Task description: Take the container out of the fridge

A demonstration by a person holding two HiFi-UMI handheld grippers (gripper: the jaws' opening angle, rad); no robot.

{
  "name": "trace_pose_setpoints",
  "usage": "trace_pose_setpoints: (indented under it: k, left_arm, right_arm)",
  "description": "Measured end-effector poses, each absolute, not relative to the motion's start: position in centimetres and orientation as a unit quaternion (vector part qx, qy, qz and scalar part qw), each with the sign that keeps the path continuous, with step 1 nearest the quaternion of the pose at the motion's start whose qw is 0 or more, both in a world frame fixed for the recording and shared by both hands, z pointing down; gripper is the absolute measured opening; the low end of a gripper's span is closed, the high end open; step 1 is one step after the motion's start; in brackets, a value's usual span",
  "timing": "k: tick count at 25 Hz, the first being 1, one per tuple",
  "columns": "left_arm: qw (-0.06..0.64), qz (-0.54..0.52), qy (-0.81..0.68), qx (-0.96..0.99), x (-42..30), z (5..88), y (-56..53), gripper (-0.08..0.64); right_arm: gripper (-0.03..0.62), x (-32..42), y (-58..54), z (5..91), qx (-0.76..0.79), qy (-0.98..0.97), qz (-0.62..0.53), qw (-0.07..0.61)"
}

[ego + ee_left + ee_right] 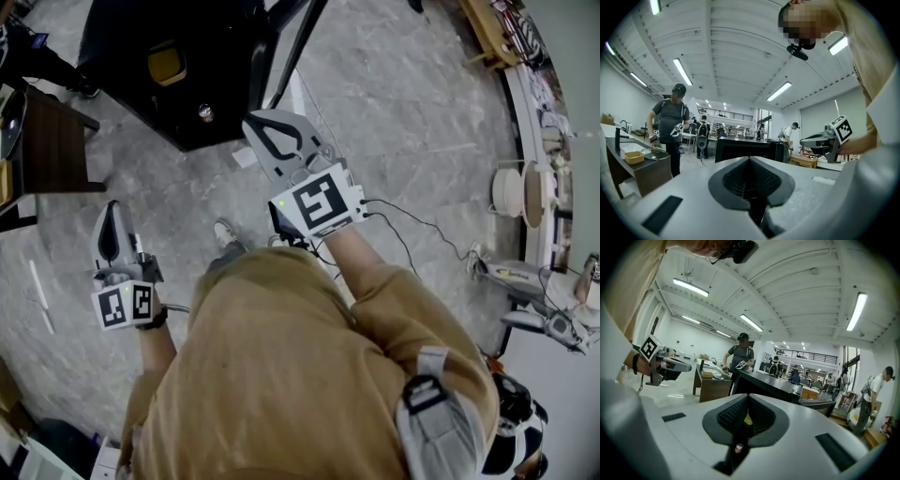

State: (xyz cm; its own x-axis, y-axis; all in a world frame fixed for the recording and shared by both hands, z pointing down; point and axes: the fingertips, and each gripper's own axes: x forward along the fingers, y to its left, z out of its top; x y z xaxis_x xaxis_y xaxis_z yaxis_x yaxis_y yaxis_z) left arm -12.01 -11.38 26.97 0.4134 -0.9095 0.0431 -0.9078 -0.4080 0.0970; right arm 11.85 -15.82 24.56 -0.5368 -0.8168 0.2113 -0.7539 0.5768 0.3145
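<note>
Head view, from above: a person [281, 375] in a tan top stands on a grey stone floor [412, 112] facing a low black fridge [122, 56], whose door [281, 47] appears to stand open and is seen edge-on. The container [167, 64], yellow, sits inside the dark fridge interior, well apart from both grippers. Only its upper face shows, and what it holds cannot be made out. A small can-like item [205, 113] stands at the fridge's near edge, too small to identify. The left gripper [112, 210] is held low at the person's side with its jaws clenched together on nothing; its own view confirms this, with the left gripper [750, 161] tips meeting in front of the fridge [745, 150]. The right gripper [262, 127] reaches closer to the fridge, just short of it, and is likewise clenched and empty. In its own view the right gripper [747, 397] shows a sliver of the container [748, 418] and the can [738, 447] only through the opening behind the meeting tips, both far beyond the jaws. A cable [412, 225] trails from the right gripper across the floor. To the left stands a counter [628, 171] bearing a tan tray [633, 157] whose contents are not visible, with a bystander [670, 126] beside it. The fridge's top is cut off by the frame edge in the head view, and its shelves are lost in shadow.
</note>
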Motion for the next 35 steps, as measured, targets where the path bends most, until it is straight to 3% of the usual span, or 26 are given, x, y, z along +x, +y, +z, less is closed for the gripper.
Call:
trace_pose_setpoints:
  k: [23,26,35]
  left_arm:
    - [0.093,0.0,-0.532,0.842,-15.6,32.1,-18.8,0.002]
    - [0.098,0.0,-0.531,0.842,-15.8,32.9,-19.5,0.002]
    - [0.108,-0.001,-0.522,0.846,-15.9,35.5,-21.6,0.002]
  right_arm:
    - [0.008,2.8,-27.0,31.8,0.353,-0.888,-0.123,0.267]
    - [0.074,1.9,-28.4,33.2,0.341,-0.89,-0.124,0.277]
    - [0.069,-1.0,-33.2,39.8,0.292,-0.88,-0.153,0.341]
